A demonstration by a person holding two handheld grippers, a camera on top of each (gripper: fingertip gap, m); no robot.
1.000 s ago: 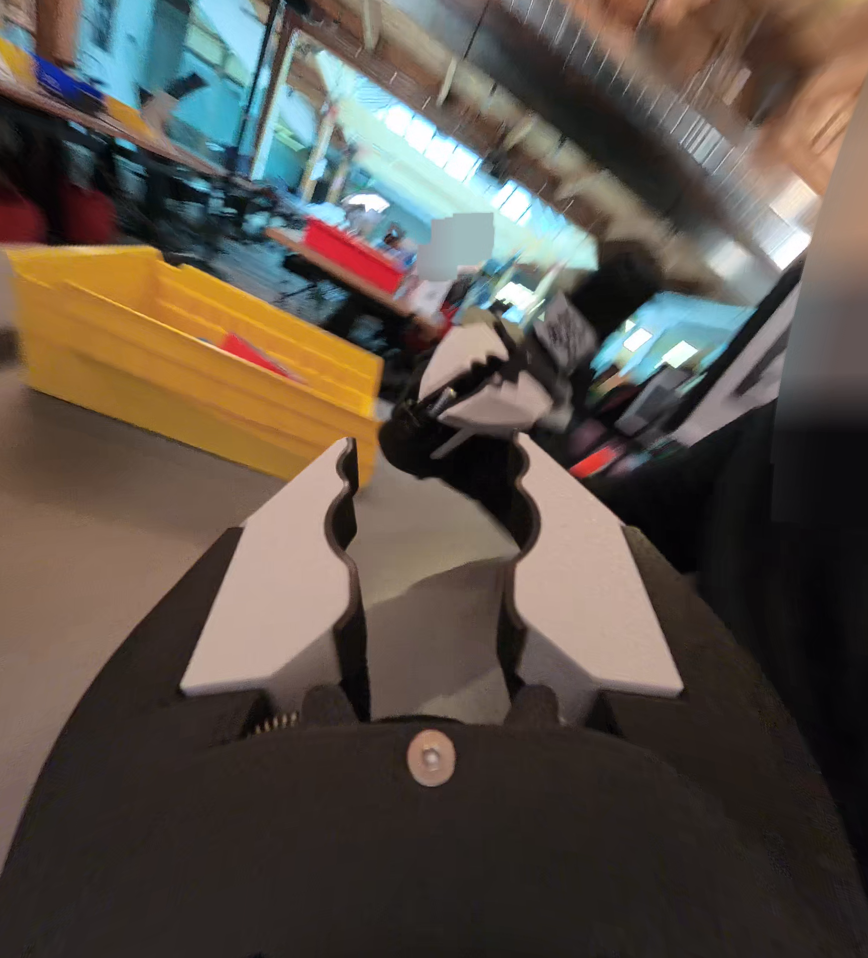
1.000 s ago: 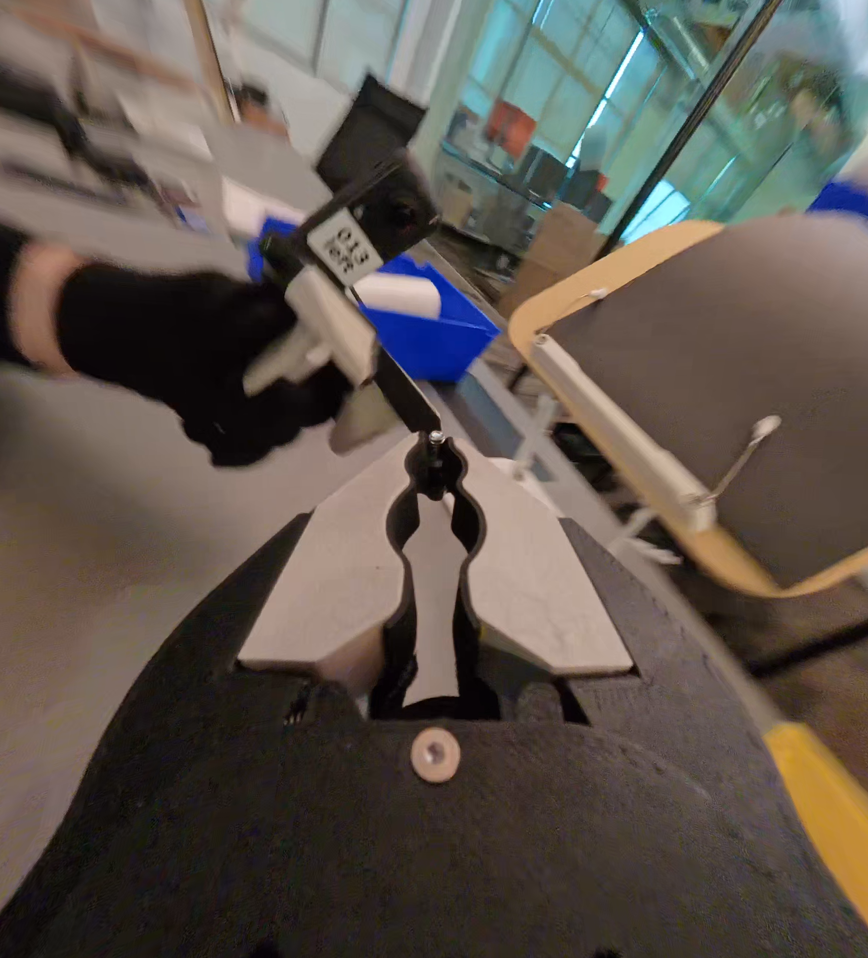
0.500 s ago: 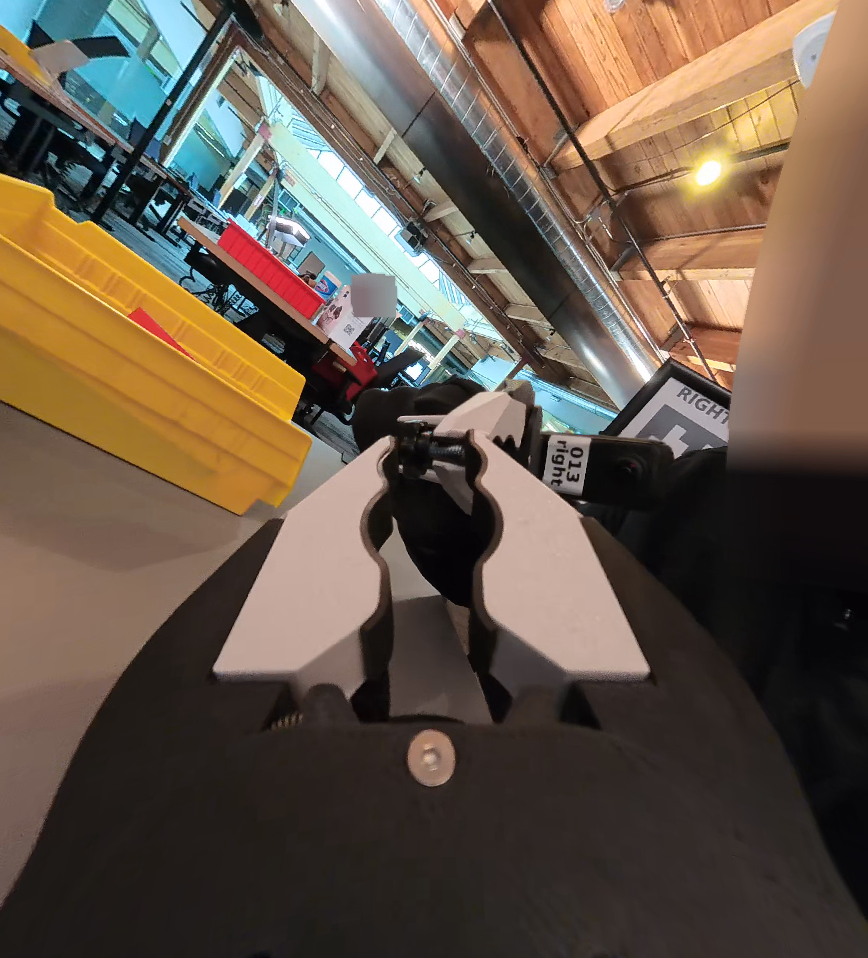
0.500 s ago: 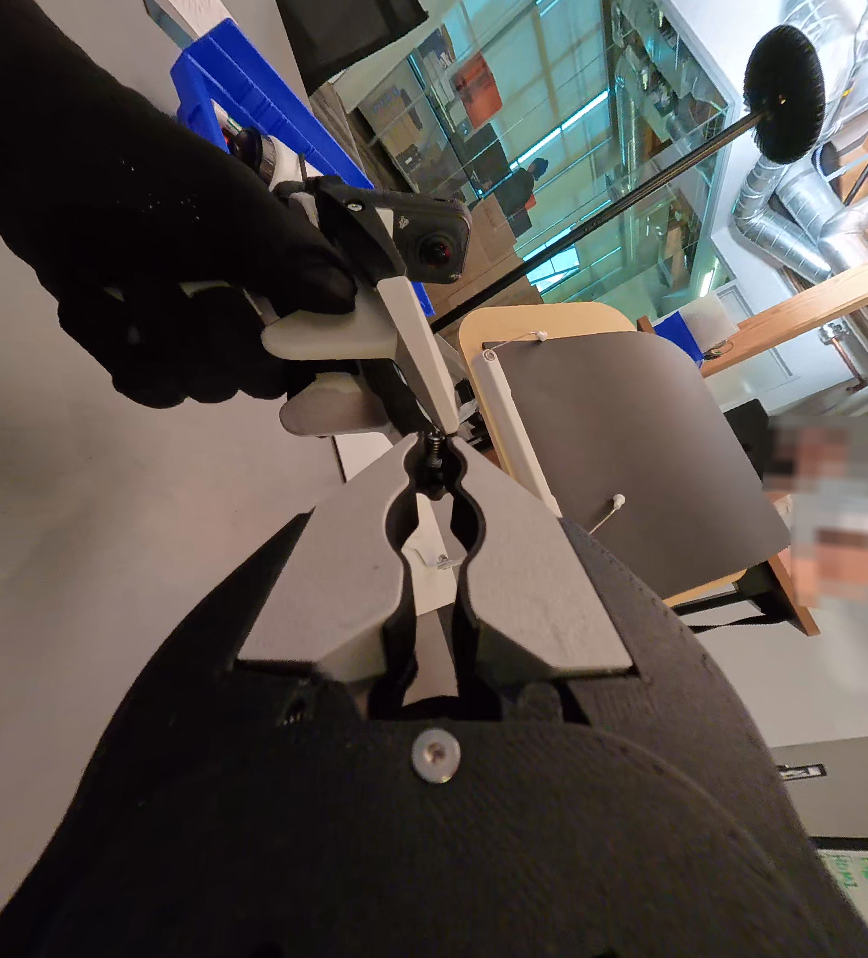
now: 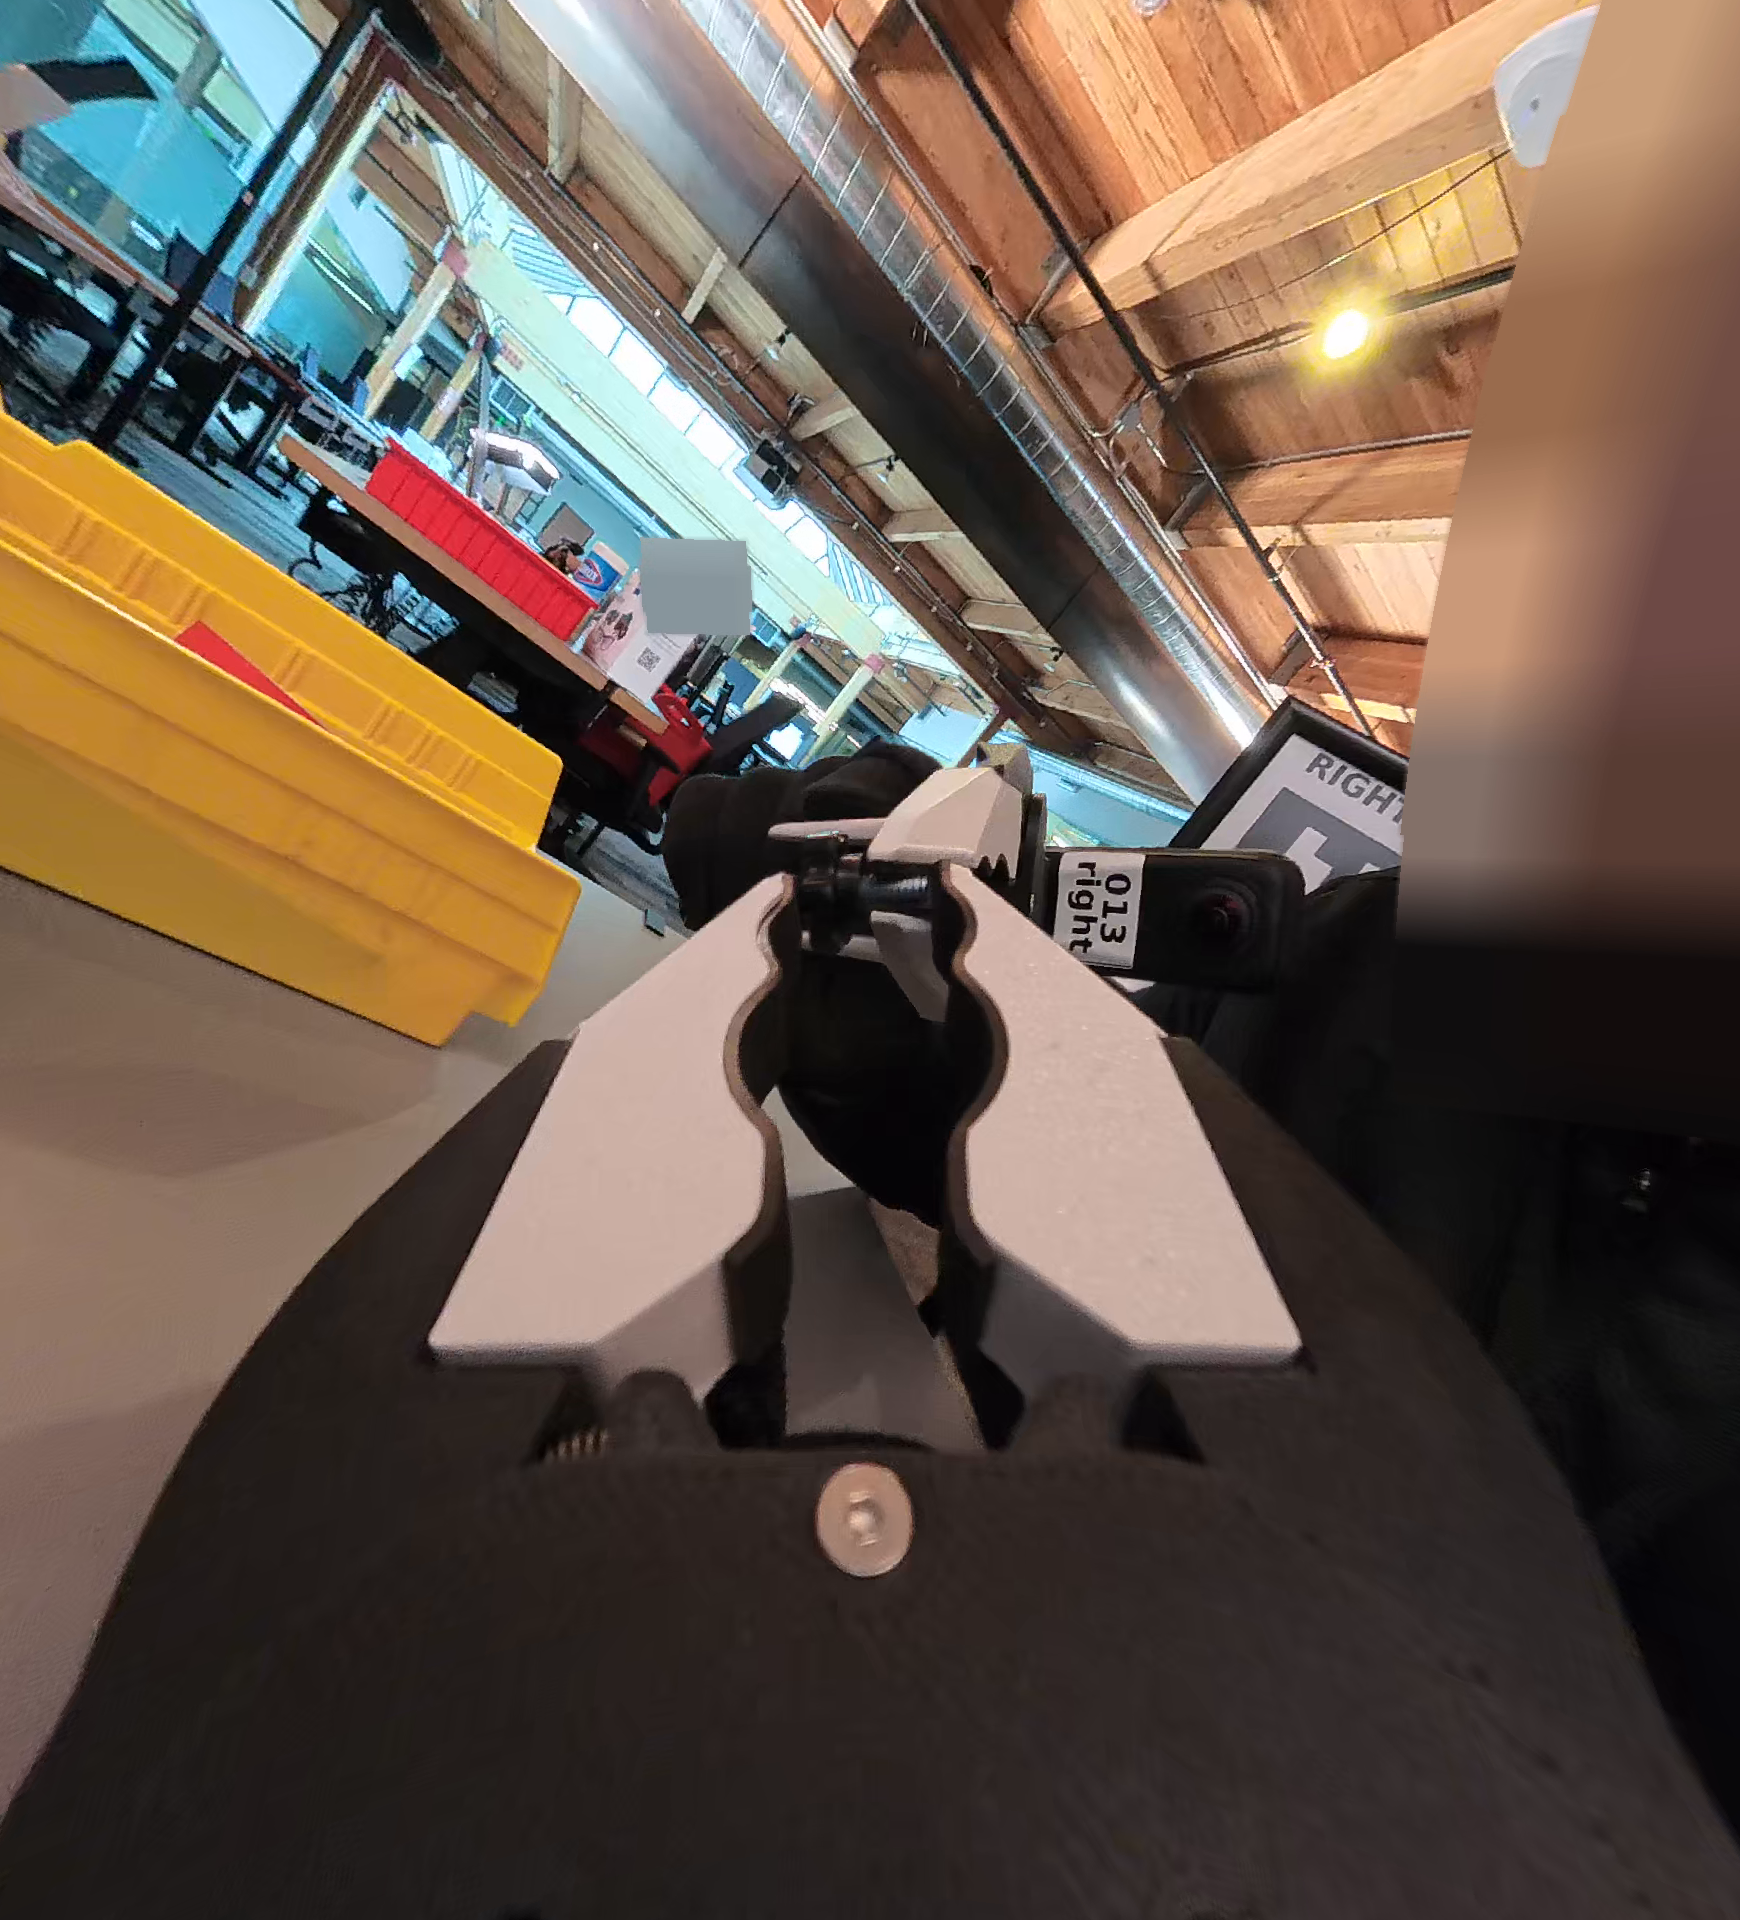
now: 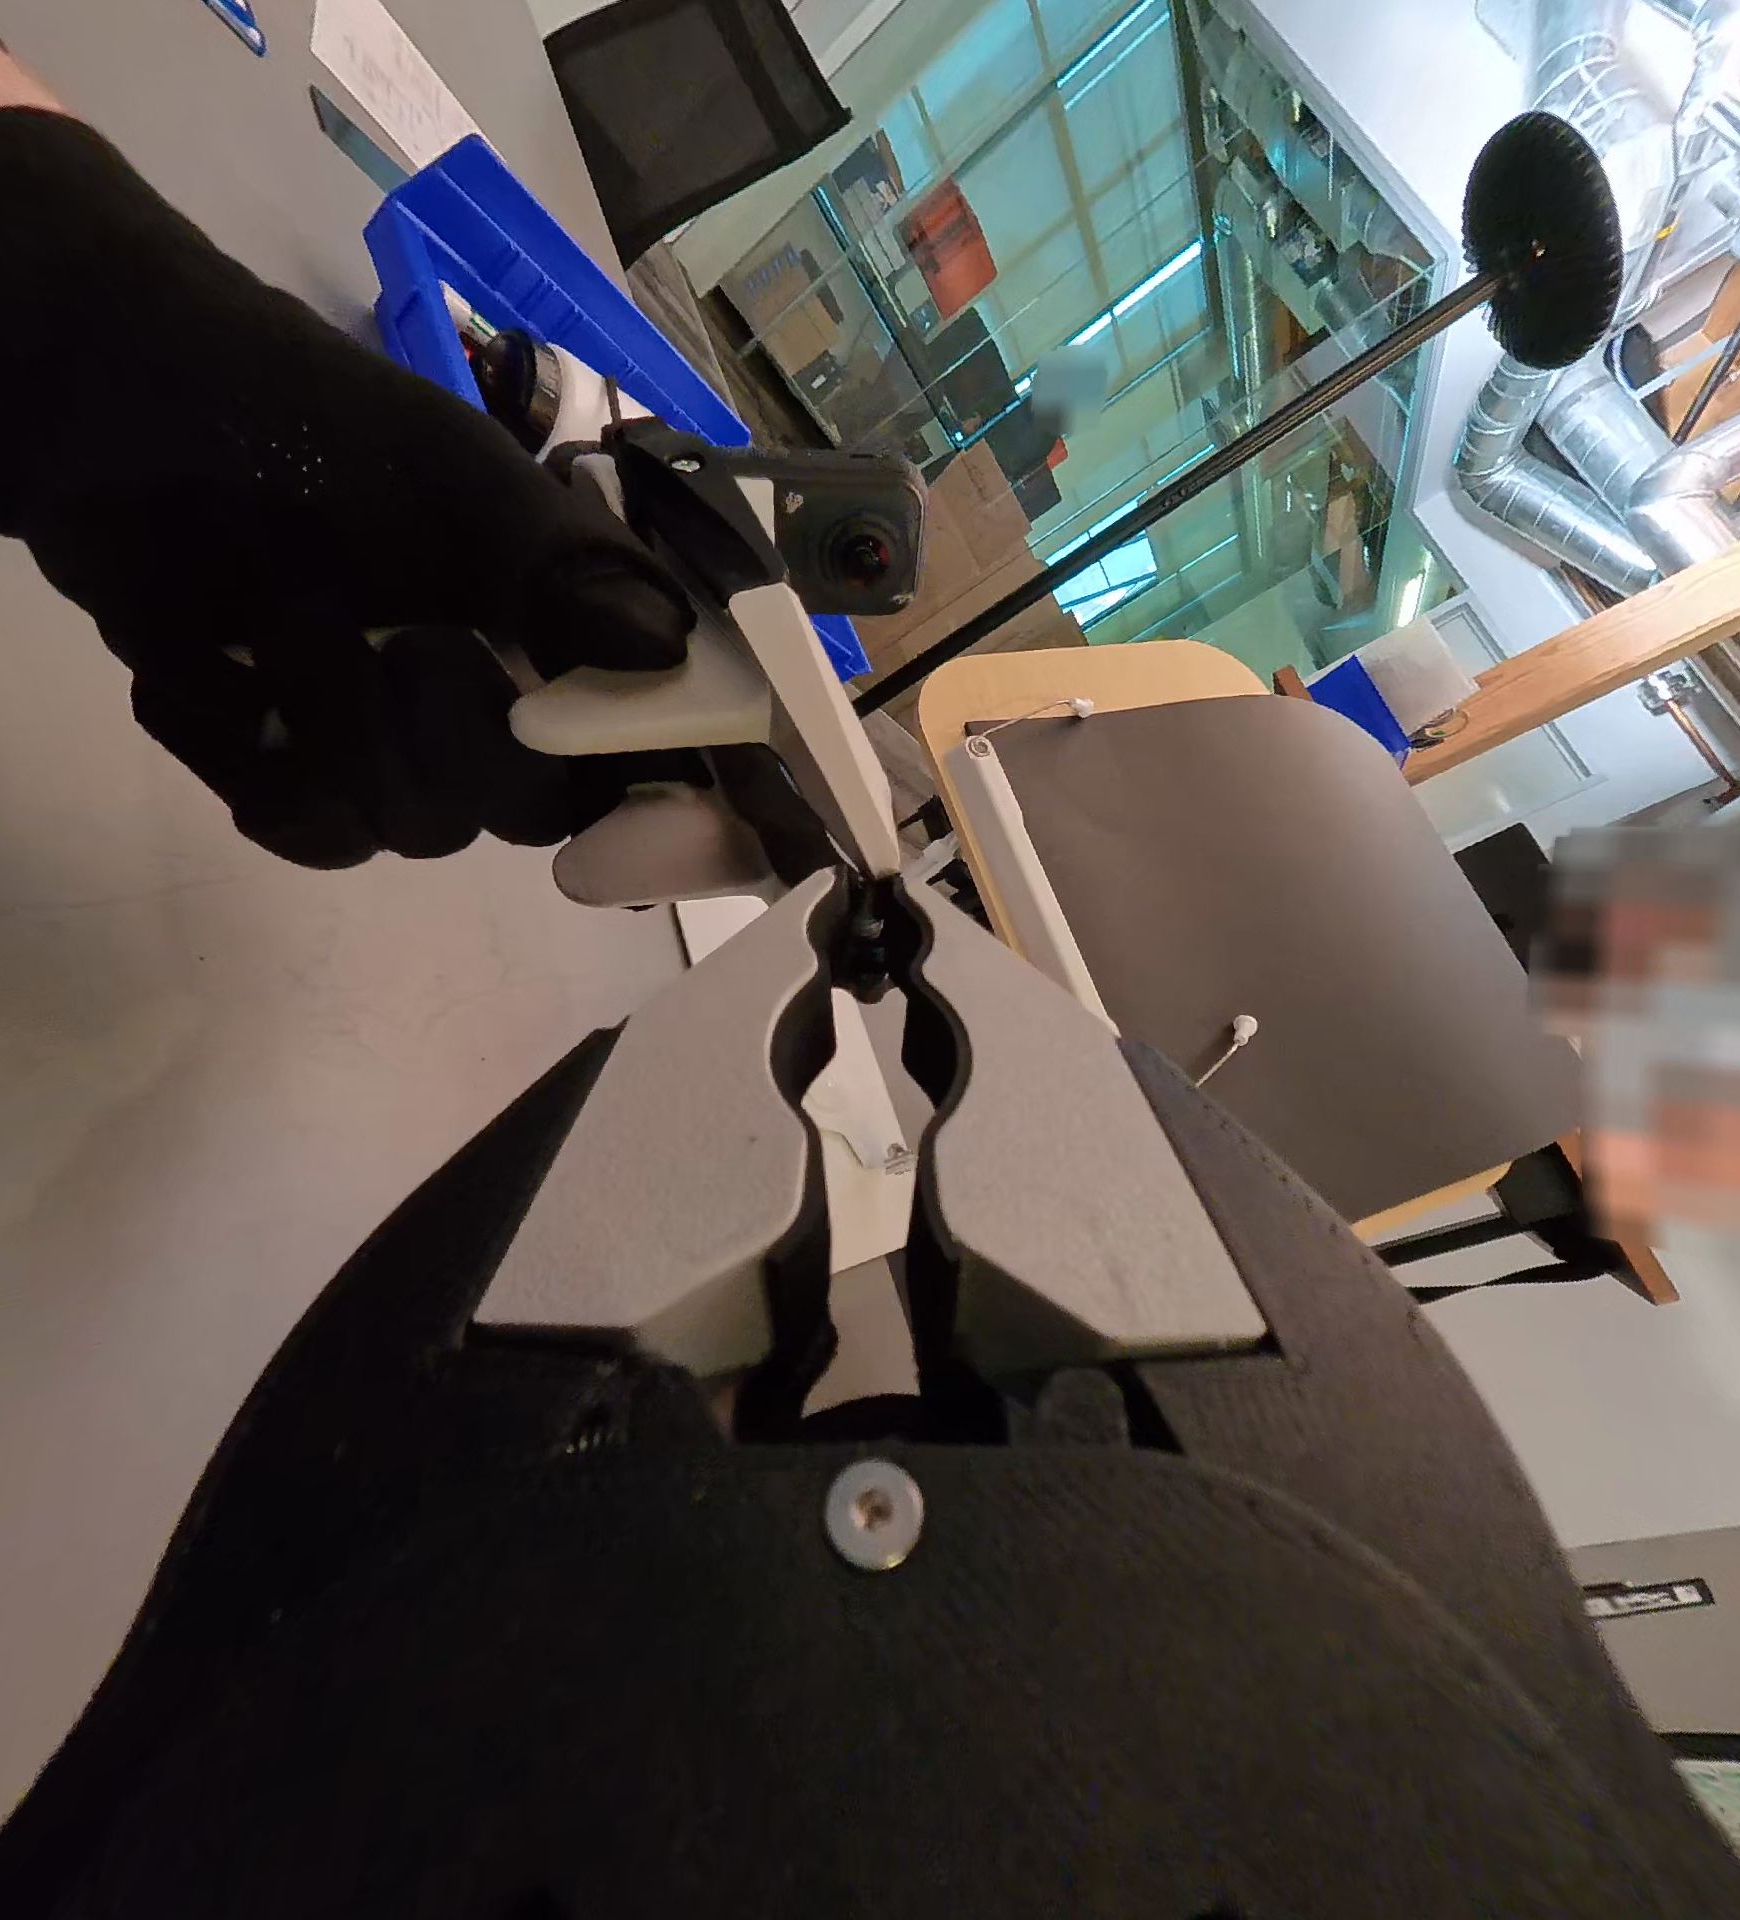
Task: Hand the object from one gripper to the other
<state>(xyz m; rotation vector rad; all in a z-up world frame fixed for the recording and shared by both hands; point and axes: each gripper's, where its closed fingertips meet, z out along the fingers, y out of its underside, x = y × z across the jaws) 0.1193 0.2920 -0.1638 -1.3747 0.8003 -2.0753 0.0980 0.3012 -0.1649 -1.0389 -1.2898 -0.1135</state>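
Meeting tip to tip above the grey table [image 5: 170, 1091], both grippers are pinching one small black screw [image 5: 871, 894]. The left gripper [image 5: 866, 914] is squeezing it across its tips, so the screw is lying sideways, left to right. The right gripper [image 6: 871, 914] is pinching the same screw [image 6: 868, 935] from the other side. The screw looks hard, thin and ridged, so it may slip. Next, I think, one pair of jaws should let go.

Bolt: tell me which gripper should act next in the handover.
Right, probably. The right gripper is shut on the black bolt, and the left gripper brackets it end to end, so opening the right one should pass it over.
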